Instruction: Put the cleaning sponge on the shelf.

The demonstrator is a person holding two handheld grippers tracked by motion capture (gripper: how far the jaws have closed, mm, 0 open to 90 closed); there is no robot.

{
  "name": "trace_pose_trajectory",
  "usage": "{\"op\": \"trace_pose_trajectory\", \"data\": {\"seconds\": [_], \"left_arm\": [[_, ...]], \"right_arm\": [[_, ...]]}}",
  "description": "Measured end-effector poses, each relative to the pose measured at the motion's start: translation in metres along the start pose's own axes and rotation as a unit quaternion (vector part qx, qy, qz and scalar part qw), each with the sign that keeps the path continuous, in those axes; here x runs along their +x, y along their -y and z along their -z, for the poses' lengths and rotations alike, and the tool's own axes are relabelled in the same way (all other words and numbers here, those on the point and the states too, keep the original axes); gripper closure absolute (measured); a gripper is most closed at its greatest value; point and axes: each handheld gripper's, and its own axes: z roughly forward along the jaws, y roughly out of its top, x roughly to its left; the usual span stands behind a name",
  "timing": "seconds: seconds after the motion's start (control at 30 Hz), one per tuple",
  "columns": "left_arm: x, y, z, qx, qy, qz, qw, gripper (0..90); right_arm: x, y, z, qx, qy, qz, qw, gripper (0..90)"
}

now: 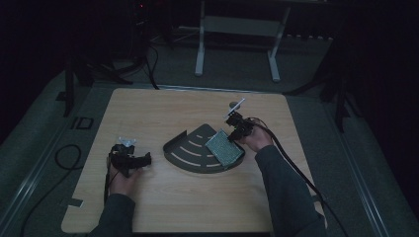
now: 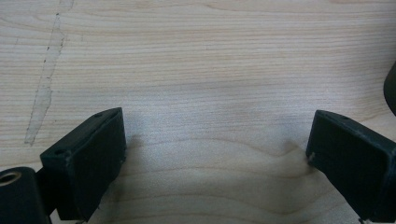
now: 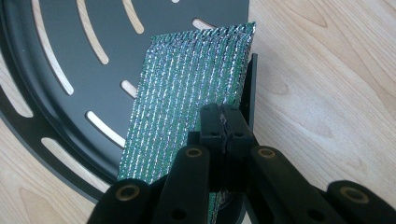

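We pinch the pad (image 3: 187, 88) by one edge in the right gripper (image 3: 226, 130) over the tray (image 3: 60, 42), left gripper (image 2: 217, 154) gaping idle, so it may slip.

Right gripper view: near edge of the green circuit board (image 3: 187, 98) hidden behind the right gripper (image 3: 225, 126) jaws; slotted black tray (image 3: 65, 42) cut off top and left. Left gripper view: dark rounded object (image 2: 391, 88) clipped by the right edge, can't identify. High view: pale crinkled thing (image 1: 127, 141) by the left gripper (image 1: 129, 159) too small to tell.
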Motion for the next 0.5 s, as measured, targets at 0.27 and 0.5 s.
{"op": "trace_pose_trajectory", "data": {"seconds": [0.27,0.5], "left_arm": [[0.0000,0.0000,0.0000,0.000,0.000,0.000,1.0000,5.2],[0.0000,0.0000,0.0000,0.000,0.000,0.000,1.0000,5.2]], "right_arm": [[-0.0013,0.0002,0.0001,-0.003,0.003,-0.001,1.0000,83.4],[-0.0025,0.0081,0.0078,-0.018,0.008,-0.009,0.9998,61.4]]}}
